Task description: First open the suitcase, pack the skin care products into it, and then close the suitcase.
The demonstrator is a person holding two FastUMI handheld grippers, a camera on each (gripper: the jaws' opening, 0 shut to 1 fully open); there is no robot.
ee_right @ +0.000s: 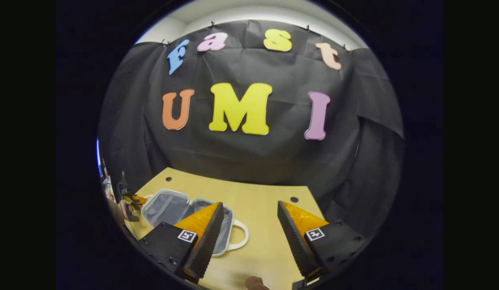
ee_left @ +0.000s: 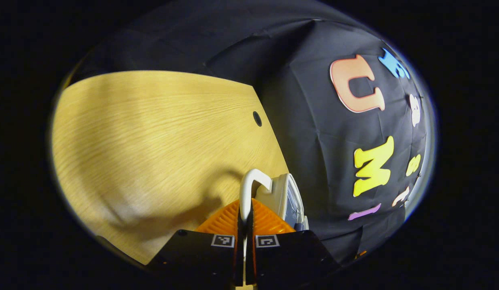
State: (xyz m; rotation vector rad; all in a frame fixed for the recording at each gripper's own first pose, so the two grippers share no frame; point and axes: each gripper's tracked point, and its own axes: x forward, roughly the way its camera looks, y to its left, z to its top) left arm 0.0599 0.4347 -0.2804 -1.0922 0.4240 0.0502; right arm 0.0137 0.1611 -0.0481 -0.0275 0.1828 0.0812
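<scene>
A: Start at the left. Why is the left gripper (ee_left: 245, 217) closed so tight?

B: Its two fingers are pinched on a white handle (ee_left: 249, 185) of the case (ee_left: 287, 197), both pressing the loop. I judge it is holding that half by its handle to swing or steady it. In the right gripper view the case (ee_right: 173, 207) lies spread open flat on the table (ee_right: 265, 201), at the table's left side, with the left gripper (ee_right: 132, 199) and a hand (ee_right: 122, 209) at its far edge.

A: And the right gripper (ee_right: 249, 229)?

B: Fingers wide apart, nothing between them, hovering over bare table just right of the case. Probably waiting its turn, ready to fetch something.

A: Counts?

B: One case, two halves. Two handles: one pinched at the left, one (ee_right: 239, 237) free on the near half. Two grippers. Two holes in the table, one (ee_right: 168, 179) behind the case and one (ee_right: 294, 199) to the right.

A: Any skin care products?

B: None I can pick out. The case linings look empty, so by my reading the packing is not yet started.
</scene>
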